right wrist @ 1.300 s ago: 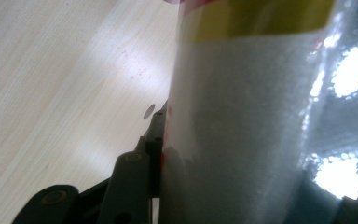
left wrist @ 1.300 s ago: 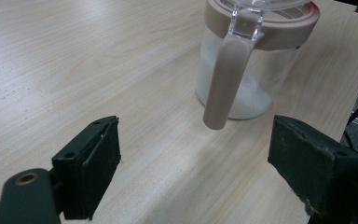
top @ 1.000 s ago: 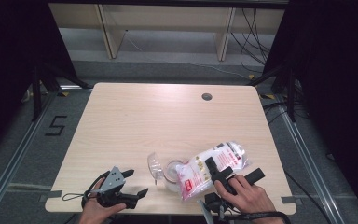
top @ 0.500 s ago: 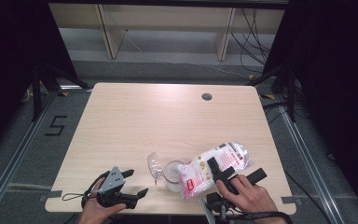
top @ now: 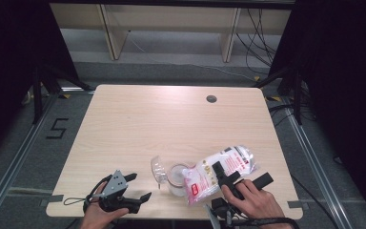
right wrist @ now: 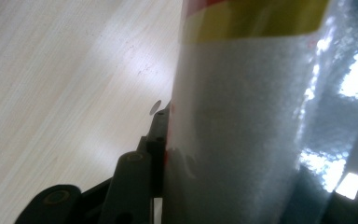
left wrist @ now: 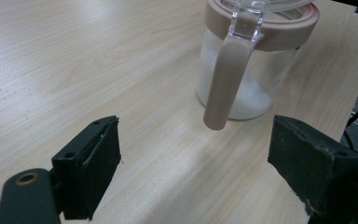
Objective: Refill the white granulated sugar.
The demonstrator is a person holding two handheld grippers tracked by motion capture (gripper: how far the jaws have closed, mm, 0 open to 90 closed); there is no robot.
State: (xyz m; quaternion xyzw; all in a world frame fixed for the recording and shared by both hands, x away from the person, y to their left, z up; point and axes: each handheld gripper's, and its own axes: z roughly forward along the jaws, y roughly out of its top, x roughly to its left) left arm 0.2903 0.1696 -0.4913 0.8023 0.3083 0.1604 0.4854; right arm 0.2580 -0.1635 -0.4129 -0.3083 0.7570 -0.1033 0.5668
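Note:
A clear jar [top: 174, 174] with a pink-brown rim and its clear lid flipped up stands near the table's front edge. My right gripper [top: 238, 175] is shut on a bag of white granules [top: 219, 172] with red print, tilted left with its lower end over the jar's mouth. In the right gripper view the bag [right wrist: 242, 116] presses against the left finger [right wrist: 157, 133]. My left gripper [top: 140, 186] rests open at the front left, nothing between its jaws. In the left gripper view [left wrist: 196, 158] the jar [left wrist: 251, 60] shows its handle and some white granules at the bottom.
The light wooden table [top: 171, 124] has a round cable hole [top: 211, 98] at the back right. Low shelving [top: 171, 19] stands beyond the far edge, dark curtains and stand legs on both sides. The jar sits close to the front edge.

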